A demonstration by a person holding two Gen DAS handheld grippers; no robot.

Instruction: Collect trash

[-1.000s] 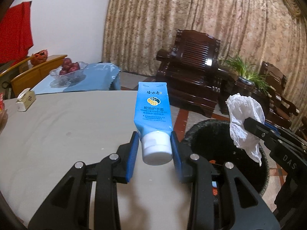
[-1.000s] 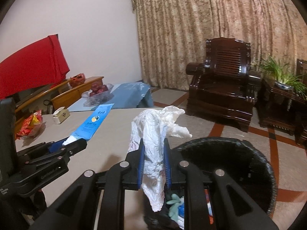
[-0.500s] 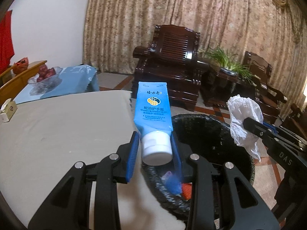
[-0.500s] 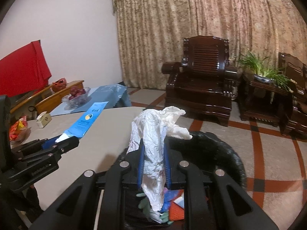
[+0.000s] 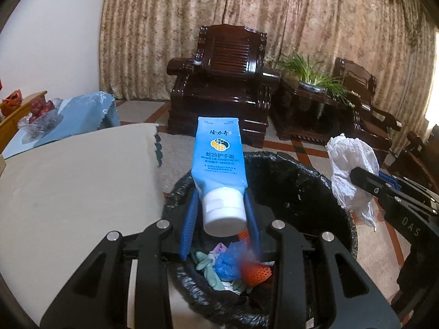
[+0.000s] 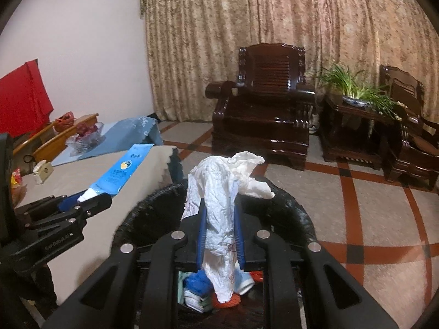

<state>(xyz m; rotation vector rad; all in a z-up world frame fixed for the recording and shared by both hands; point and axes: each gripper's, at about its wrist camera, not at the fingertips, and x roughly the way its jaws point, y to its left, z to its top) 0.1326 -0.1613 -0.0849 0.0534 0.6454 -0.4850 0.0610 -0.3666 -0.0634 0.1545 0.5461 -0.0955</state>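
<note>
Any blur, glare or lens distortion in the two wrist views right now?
Left wrist: fisheye bends the curtain, dark corner vignette, red smear over the trash beside the hand cream tube, bright wash at right edge. Right wrist: same barrel bend, dimmer, crumpled tissue sharp, no glare.

Dark wooden armchair [image 5: 227,82] at 12 o'clock before patterned curtain [image 5: 247,22]; potted plant [image 5: 310,74] at 1 o'clock; fruit bowl [image 5: 38,115], blue cloth [image 5: 82,112] at 9 o'clock.
</note>
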